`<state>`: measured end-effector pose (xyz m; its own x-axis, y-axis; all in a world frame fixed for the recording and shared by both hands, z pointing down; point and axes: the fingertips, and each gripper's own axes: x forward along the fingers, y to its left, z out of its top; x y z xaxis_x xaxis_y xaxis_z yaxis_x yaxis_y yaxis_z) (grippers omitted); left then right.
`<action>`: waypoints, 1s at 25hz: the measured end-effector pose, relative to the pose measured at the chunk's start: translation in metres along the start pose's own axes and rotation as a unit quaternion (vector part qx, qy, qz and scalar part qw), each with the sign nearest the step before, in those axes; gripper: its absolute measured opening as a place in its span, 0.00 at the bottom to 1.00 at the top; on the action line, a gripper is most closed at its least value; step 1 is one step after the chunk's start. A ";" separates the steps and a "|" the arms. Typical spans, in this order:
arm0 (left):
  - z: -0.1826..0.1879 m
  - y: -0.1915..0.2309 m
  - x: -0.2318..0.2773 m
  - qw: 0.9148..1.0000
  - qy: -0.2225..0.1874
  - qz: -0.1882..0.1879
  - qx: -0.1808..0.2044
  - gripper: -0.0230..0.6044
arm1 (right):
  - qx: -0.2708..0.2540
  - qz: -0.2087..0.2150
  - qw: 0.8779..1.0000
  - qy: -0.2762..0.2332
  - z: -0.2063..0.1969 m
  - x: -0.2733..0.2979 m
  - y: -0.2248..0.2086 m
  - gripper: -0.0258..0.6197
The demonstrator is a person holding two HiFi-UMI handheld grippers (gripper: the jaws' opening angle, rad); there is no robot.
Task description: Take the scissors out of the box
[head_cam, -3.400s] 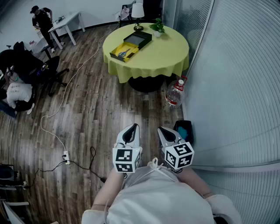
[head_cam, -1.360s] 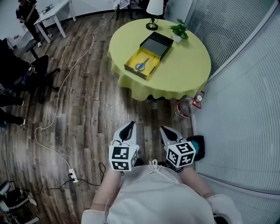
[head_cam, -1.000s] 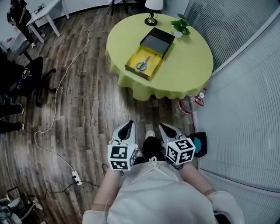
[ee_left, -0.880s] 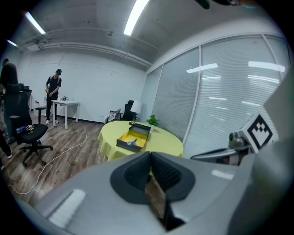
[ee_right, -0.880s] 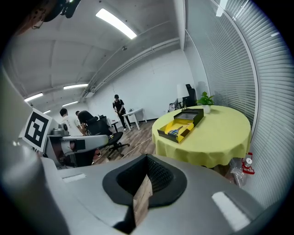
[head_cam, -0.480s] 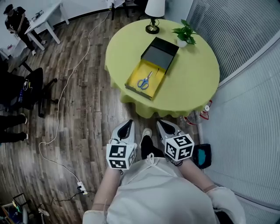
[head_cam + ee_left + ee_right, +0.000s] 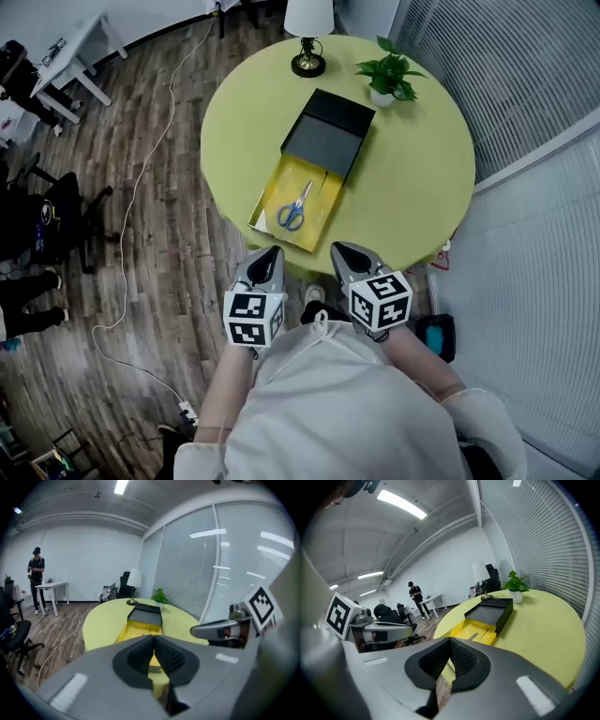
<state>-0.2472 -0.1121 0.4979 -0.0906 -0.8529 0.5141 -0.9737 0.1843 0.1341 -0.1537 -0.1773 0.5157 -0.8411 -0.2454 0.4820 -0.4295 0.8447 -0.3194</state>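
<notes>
1. The only markings that can be made out are the black-and-white square patterns on the cube (image 7: 251,317) of the left gripper (image 7: 266,255) and the cube (image 7: 380,300) of the right gripper (image 7: 343,251). Any print on the other things is too small to tell.
2. The scissors (image 7: 293,207) lie flat inside the open yellow box (image 7: 323,202), well short of both grippers.
3. In the head view their blue handles are at the end nearer the person. The pale blades point away, toward the black lid (image 7: 328,137), leaning slightly to the right.
4. Their long axis runs roughly along the length of the box.
5. The box sits on the round surface (image 7: 422,187) covered in yellow-green cloth, near its front-left edge. The black lid touches the box's far end.
6. A lamp (image 7: 307,28) and a small potted plant (image 7: 388,79) stand at the far side of the surface, well apart from the box.
7. The left gripper is clenched, its ribbed pads meeting with nothing between them.
8. The right gripper is likewise clenched and empty.
9. Both grippers are held side by side at the near edge of the surface, tips aimed toward the box, with the near end of the box just beyond them.
</notes>
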 end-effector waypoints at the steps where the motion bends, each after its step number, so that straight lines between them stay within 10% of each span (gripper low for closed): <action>1: 0.002 0.002 0.012 1.000 0.008 -0.002 0.000 0.04 | 0.002 -0.001 1.000 0.002 0.003 0.006 -0.007 0.04; 13: -0.011 0.023 0.113 0.995 0.097 -0.016 0.029 0.05 | 0.040 -0.046 0.998 0.014 0.013 0.054 -0.070 0.04; 25: -0.051 0.037 0.185 0.955 0.271 -0.118 0.038 0.20 | 0.133 -0.140 0.981 0.020 -0.011 0.066 -0.079 0.04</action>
<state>-0.2891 -0.2383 0.6411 0.2342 -0.4846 0.8428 -0.9680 -0.0359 0.2484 -0.1717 -0.2547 0.5811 -0.6667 -0.4269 0.6110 -0.7167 0.5921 -0.3684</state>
